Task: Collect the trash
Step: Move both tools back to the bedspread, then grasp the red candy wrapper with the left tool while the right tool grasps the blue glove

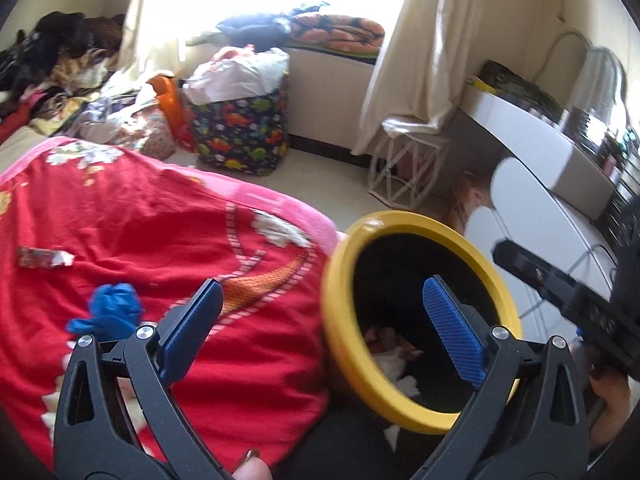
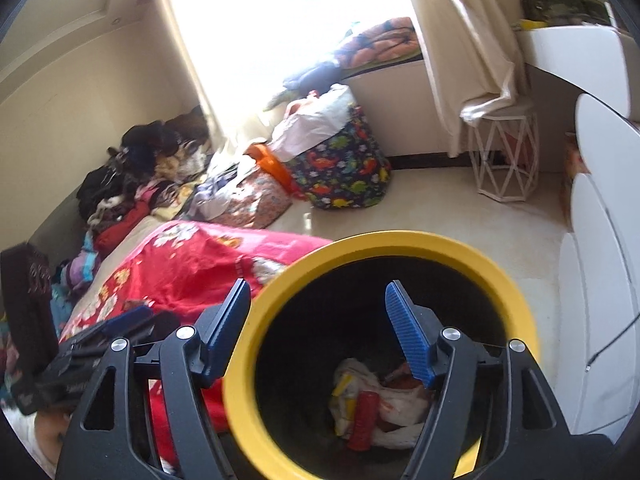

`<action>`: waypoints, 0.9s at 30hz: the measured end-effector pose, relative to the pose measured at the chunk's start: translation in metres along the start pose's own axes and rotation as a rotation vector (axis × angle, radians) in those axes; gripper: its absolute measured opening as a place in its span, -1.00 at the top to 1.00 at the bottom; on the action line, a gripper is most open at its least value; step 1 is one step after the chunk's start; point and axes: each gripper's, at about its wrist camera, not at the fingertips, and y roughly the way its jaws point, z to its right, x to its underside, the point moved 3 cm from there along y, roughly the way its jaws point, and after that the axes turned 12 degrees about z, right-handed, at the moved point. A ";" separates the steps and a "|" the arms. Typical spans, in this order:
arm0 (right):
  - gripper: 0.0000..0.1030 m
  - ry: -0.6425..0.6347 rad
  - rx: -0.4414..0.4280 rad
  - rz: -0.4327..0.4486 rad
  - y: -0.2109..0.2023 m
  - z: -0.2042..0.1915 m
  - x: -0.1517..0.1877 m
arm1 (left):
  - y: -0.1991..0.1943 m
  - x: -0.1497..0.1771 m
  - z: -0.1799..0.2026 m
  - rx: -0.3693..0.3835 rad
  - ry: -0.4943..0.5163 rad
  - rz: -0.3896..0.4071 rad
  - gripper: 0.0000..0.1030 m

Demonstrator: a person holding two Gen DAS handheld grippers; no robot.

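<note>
A yellow-rimmed black trash bin stands beside the bed; in the right wrist view its rim fills the foreground, with wrappers and a red tube at the bottom. My left gripper is open and empty, straddling the bin's left rim. A crumpled blue glove and a torn wrapper lie on the red blanket to its left. My right gripper is open and empty, its right finger above the bin mouth and its left finger outside the rim.
A dinosaur-print hamper with plastic bags stands on the floor by the window. Clothes are piled at the bed's far end. A white wire stool and a white desk stand at right.
</note>
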 end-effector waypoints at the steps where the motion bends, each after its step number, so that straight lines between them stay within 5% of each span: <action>1: -0.33 -0.013 -0.019 -0.014 0.005 -0.009 0.002 | -0.003 -0.003 -0.015 -0.034 -0.016 0.008 -0.79; 15: -0.40 -0.265 -0.231 -0.167 0.067 -0.152 0.040 | -0.031 -0.020 -0.141 -0.263 -0.135 0.086 -0.79; 27: -0.40 -0.358 -0.297 -0.342 0.133 -0.219 0.098 | -0.025 0.001 -0.241 -0.376 -0.320 0.023 -0.78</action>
